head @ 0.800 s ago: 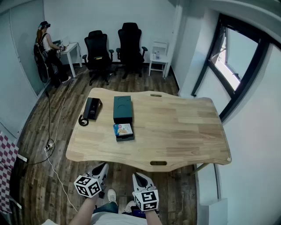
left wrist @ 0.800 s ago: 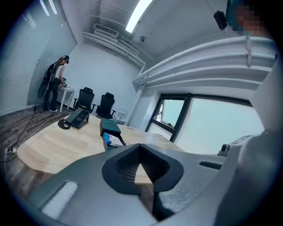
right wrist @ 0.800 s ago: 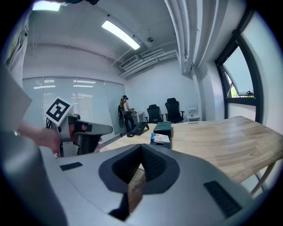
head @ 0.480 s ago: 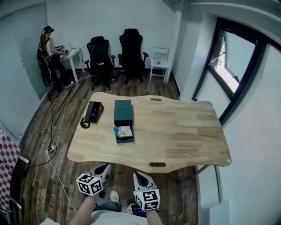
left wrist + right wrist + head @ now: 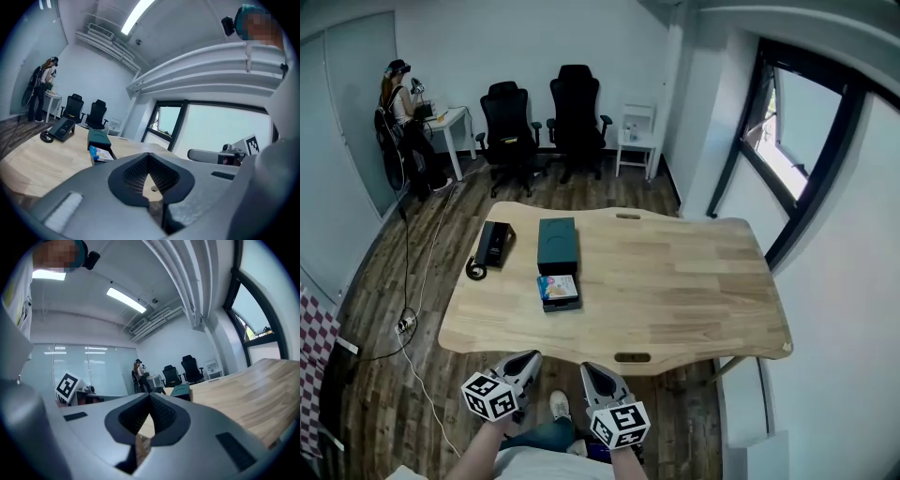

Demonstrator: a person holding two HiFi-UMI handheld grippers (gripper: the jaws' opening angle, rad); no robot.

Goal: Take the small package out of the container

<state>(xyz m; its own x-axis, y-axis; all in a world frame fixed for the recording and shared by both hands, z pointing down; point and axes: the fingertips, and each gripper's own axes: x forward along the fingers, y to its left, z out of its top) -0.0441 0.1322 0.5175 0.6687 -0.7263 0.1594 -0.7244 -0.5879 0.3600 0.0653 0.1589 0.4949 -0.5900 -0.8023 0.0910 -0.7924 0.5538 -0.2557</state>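
Both grippers are hanging low, off the near edge of the table and well away from everything on it. The left gripper point(image 5: 149, 158) has its jaws pressed together on nothing, and so does the right gripper point(image 5: 150, 398).

The small package point(image 5: 562, 286) has colourful print that's too small to read. It sits in the dark container point(image 5: 561, 306), mid-left on the light wooden table point(image 5: 694, 281).

Just behind that is a dark green box point(image 5: 558, 246), with a black phone point(image 5: 494, 243) to its left. The only clear markings are the black-and-white squares on each cube point(image 5: 490, 397).

Room: dark plank floor point(image 5: 384, 375), two black office chairs point(image 5: 508, 117), a person point(image 5: 397, 112) at a white desk in the far corner, and a black-framed window point(image 5: 797, 141) on the right.
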